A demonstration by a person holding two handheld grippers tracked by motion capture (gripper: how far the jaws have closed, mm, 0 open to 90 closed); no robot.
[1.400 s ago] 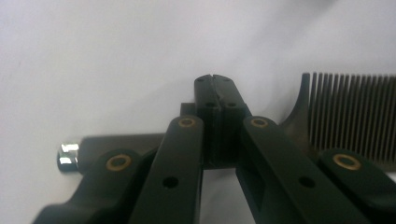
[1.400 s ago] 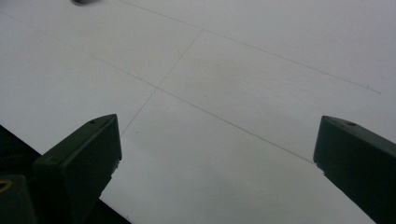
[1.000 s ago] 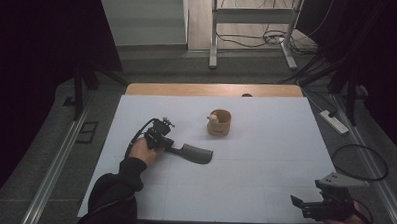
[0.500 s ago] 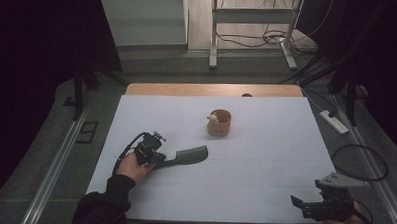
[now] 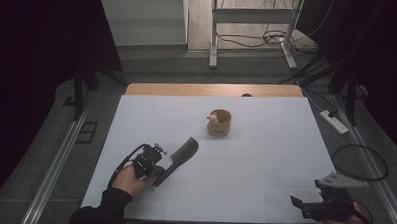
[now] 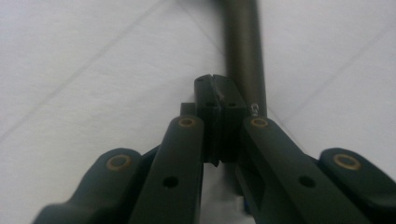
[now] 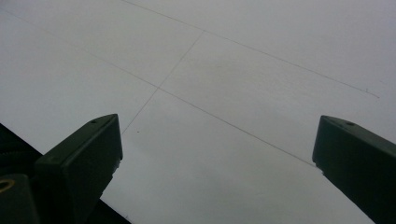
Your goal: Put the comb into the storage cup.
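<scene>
High view: left gripper (image 5: pixel 156 176) at near-left of the white table (image 5: pixel 265 144), hand (image 5: pixel 129 178) wrapped round its body, forearm in a dark sleeve coming in from the near edge. Jaws clamped on the near end of a long dark grey flat tool (image 5: pixel 181 155) with a matte, plastic-looking blade, angled far-right toward a small round tan wooden cup (image 5: pixel 219 123) mid-table. Right gripper (image 5: pixel 303 208) low at the near-right corner, pointing left.

Left gripper view: pads (image 6: pixel 208 100) pressed together at the tool's edge; smooth dark shaft (image 6: pixel 243 51) runs on ahead.

Right gripper view: jaws wide apart over bare matte table (image 7: pixel 224 84), faint grid lines.
</scene>
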